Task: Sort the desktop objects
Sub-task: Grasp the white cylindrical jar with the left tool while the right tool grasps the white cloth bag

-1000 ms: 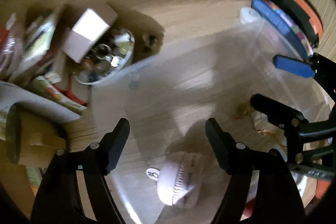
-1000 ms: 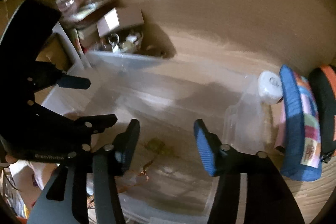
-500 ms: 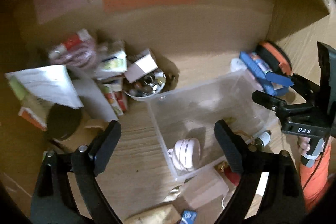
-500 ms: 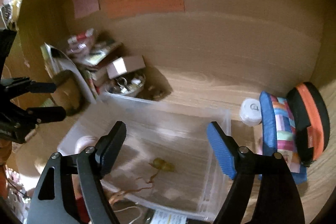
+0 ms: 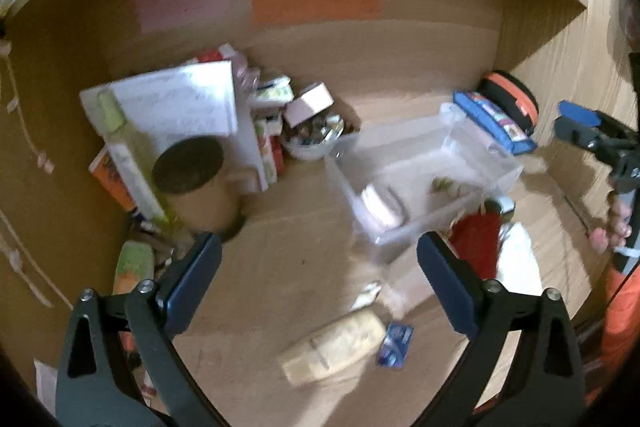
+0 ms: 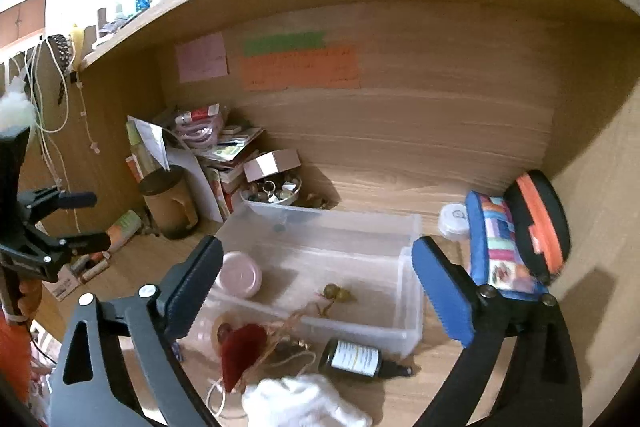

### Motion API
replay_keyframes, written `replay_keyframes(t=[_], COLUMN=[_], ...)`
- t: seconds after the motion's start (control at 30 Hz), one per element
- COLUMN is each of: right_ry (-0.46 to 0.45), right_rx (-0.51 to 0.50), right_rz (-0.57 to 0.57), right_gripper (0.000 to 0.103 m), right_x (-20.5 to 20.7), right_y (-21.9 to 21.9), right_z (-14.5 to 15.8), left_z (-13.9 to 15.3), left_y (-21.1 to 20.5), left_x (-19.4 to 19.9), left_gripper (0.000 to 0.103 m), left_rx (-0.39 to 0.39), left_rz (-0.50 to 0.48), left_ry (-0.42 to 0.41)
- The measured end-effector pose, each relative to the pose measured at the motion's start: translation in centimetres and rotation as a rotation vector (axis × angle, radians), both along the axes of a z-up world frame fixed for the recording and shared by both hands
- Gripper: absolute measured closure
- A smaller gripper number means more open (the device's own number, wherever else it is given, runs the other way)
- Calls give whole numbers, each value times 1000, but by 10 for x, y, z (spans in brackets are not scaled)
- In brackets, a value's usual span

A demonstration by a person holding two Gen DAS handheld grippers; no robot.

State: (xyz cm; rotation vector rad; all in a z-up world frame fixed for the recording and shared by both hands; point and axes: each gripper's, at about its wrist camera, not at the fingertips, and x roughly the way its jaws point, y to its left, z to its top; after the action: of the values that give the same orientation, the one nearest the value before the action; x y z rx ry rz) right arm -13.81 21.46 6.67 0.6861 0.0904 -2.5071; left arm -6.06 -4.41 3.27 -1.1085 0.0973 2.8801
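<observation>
Right wrist view gives little that reads: a pink note [image 6: 202, 62], a green strip [image 6: 284, 43] and an orange sheet [image 6: 301, 67] are stuck to the back panel of the wooden desk [image 6: 460, 147], and their handwriting is too small and blurred to make out. A dark dropper bottle [image 6: 362, 358] lying on its side just in front of the bin carries a white label whose print cannot be read either.

From left, a brown lidded mug [image 6: 170, 201] stands beside a leaning stack of books and packets [image 6: 218, 151], then a bowl of small trinkets [image 6: 272, 191] with a small box [image 6: 272, 163] resting on its rim. In the middle sits the clear plastic bin [image 6: 408, 267]; inside it are a round pinkish-white container [image 6: 240, 274] at the left end and a small yellowish trinket [image 6: 340, 294] near the centre. A red tassel ornament [image 6: 242, 351] and a white cloth [image 6: 304, 403] lie in front of the bin. At the right, a white jar lid [image 6: 454, 219], a blue patchwork pouch [image 6: 500, 247] and a black-and-orange case [image 6: 538, 223] stand against the side wall.

The right gripper [image 6: 316, 287] hangs above the bin with its jaws spread wide, holding and touching nothing.

In the left wrist view, the left gripper [image 5: 320, 283] is likewise spread wide and empty above the desk, left of the bin [image 5: 496, 167], with a pale yellow packet [image 5: 334, 347] and a small blue card [image 5: 396, 345] below it; the blur hides any print.
</observation>
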Motion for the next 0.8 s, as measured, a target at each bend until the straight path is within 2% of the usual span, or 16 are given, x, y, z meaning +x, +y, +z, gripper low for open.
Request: replay_keyframes(t=[0.17, 0.4, 0.67, 0.8], right_ry=[10, -21, -150, -209], right_rx=[33, 89, 135, 185], right_rz=[-42, -76, -31, 23], right_gripper=[5, 5, 5, 5], right_x=[26, 53, 57, 49], right_y=[7, 15, 11, -2], right_z=[-6, -33, -85, -113], left_z=[-24, -59, -86, -98], left_y=[-1, 18, 45, 63], left_x=[9, 8, -3, -10], left_gripper=[4, 4, 4, 4], left_rx=[33, 98, 133, 125], left_rz=[8, -19, -64, -81], left_ry=[-37, -90, -156, -191])
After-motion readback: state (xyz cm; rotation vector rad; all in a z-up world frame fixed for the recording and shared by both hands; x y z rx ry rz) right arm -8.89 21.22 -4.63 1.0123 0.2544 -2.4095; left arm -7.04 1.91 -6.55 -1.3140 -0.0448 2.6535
